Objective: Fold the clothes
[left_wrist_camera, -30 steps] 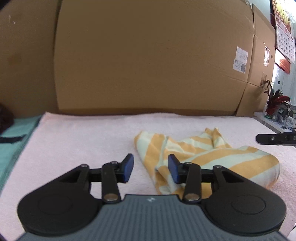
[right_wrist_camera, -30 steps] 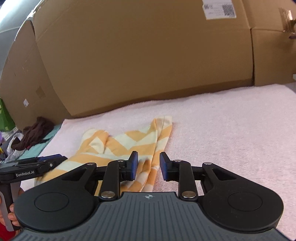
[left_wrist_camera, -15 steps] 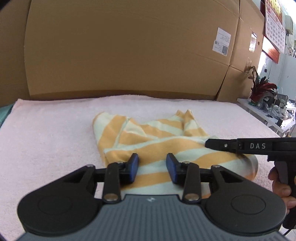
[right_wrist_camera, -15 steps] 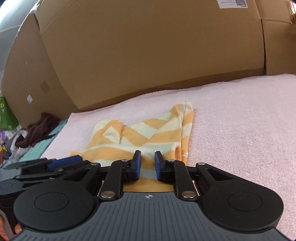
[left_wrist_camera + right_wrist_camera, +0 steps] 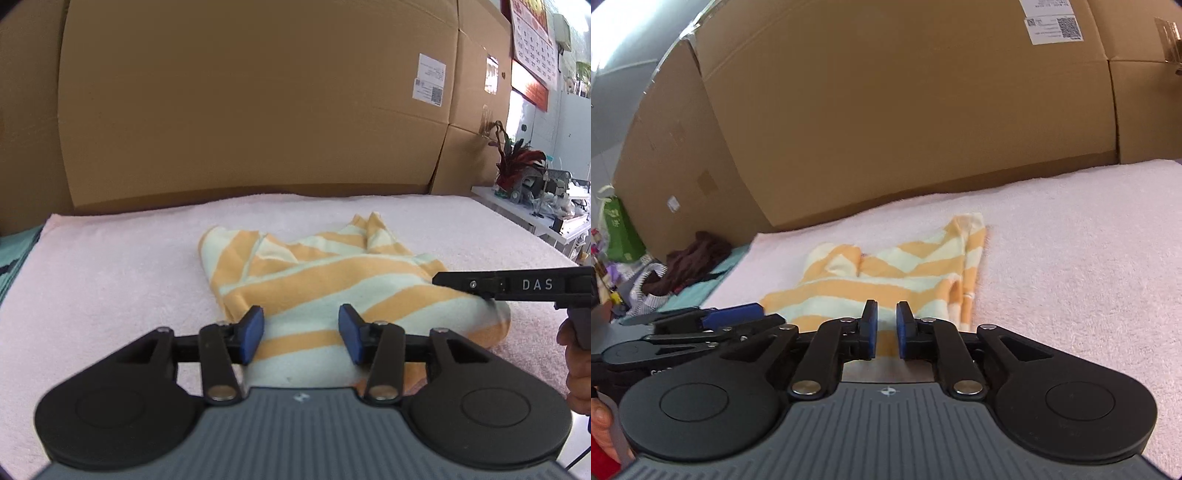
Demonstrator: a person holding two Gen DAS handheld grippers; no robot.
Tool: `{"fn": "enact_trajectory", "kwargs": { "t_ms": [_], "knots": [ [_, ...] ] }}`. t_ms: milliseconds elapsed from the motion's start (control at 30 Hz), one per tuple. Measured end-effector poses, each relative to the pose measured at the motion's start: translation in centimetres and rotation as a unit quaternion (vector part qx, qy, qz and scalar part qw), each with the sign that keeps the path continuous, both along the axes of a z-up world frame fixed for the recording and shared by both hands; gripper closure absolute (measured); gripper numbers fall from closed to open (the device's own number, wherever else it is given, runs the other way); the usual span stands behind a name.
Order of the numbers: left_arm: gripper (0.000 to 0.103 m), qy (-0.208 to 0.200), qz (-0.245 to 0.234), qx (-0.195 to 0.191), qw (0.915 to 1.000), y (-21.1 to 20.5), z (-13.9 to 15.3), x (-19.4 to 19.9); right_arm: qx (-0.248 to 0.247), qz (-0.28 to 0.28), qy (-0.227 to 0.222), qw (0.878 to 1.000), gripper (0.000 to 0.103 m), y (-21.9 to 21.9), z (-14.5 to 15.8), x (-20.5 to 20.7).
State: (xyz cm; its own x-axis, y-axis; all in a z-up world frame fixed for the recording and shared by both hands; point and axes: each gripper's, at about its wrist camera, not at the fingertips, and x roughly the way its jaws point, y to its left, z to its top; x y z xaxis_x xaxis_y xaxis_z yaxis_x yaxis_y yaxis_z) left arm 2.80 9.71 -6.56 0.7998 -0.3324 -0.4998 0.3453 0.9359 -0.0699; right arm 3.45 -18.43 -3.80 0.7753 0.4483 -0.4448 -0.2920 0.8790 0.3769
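Note:
An orange and pale cream striped garment [image 5: 332,280] lies crumpled on a pink towel-covered surface [image 5: 110,266]; it also shows in the right wrist view [image 5: 886,273]. My left gripper [image 5: 301,332] is open, just above the garment's near edge, empty. My right gripper [image 5: 886,328] has its jaws narrowly apart over the garment's near right edge, with nothing between them. The right gripper [image 5: 517,286] shows side-on in the left wrist view, and the left gripper [image 5: 713,319] shows in the right wrist view.
Large cardboard boxes [image 5: 258,103] stand as a wall behind the surface. A teal cloth [image 5: 701,284] and dark clothes [image 5: 694,258] lie at the left end. A white shelf with a plant [image 5: 517,166] stands at the right.
Both grippers moved in over the garment's near edge. The left jaws widened; the right jaws narrowed from open to a small gap.

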Motion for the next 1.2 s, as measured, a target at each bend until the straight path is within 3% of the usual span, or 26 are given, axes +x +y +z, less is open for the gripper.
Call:
{"fn": "enact_trajectory", "kwargs": {
  "t_ms": [100, 200, 267, 367, 533, 667, 733, 767, 800, 867, 1000, 1067, 1200],
  "knots": [
    [0.051, 0.016, -0.001, -0.014, 0.9998, 0.7, 0.4, 0.3, 0.001, -0.008, 0.016, 1.000, 0.101, -0.6, -0.1, 0.6],
    [0.053, 0.004, -0.013, -0.031, 0.9994, 0.8, 1.2, 0.3, -0.039, -0.006, -0.026, 0.999, 0.091, 0.3, 1.8, -0.7],
    [0.053, -0.005, -0.021, -0.042, 0.9989, 0.6, 1.6, 0.5, -0.025, 0.016, -0.034, 0.999, 0.090, 1.0, 2.5, -0.7],
    [0.052, 0.016, -0.015, -0.035, 0.9991, -0.2, 0.9, 1.9, 0.006, 0.052, -0.022, 0.998, 0.090, 2.5, 2.1, 0.7],
    [0.051, 0.031, -0.014, -0.028, 0.9990, -0.4, 0.0, 2.2, 0.022, 0.039, 0.015, 0.999, 0.093, 2.4, -0.6, 3.2],
    [0.051, 0.025, -0.031, -0.024, 0.9989, 0.2, 1.0, 2.3, 0.010, 0.049, 0.022, 0.998, 0.093, 2.0, 0.7, 2.8],
    [0.038, -0.001, -0.018, -0.015, 0.9997, 1.2, 2.3, 2.9, 0.020, 0.040, 0.012, 0.999, 0.088, 0.8, 2.0, 2.9],
    [0.032, -0.015, -0.011, -0.010, 0.9998, 1.7, 3.0, 3.1, 0.024, 0.027, 0.000, 0.999, 0.078, -0.1, 2.7, 3.1],
    [0.021, -0.020, 0.000, 0.001, 0.9998, 2.2, 3.3, 4.0, 0.022, 0.023, 0.007, 0.999, 0.058, -0.7, 2.6, 4.1],
    [0.018, -0.009, 0.005, 0.003, 0.9999, 3.5, 3.2, 6.5, 0.017, 0.017, 0.026, 0.999, 0.039, -1.8, 2.2, 6.3],
    [0.030, 0.045, -0.003, -0.019, 0.9988, 5.5, 1.8, 11.4, 0.007, 0.004, 0.065, 0.998, 0.051, -4.0, 1.4, 10.8],
    [0.030, 0.071, -0.016, -0.038, 0.9966, 6.3, 1.0, 13.3, 0.023, 0.015, 0.089, 0.996, 0.054, -4.6, 0.3, 12.5],
    [0.029, 0.093, -0.044, -0.064, 0.9927, 6.4, -0.2, 15.3, 0.051, 0.036, 0.080, 0.995, 0.057, -5.1, -0.4, 14.4]
  ]
}}
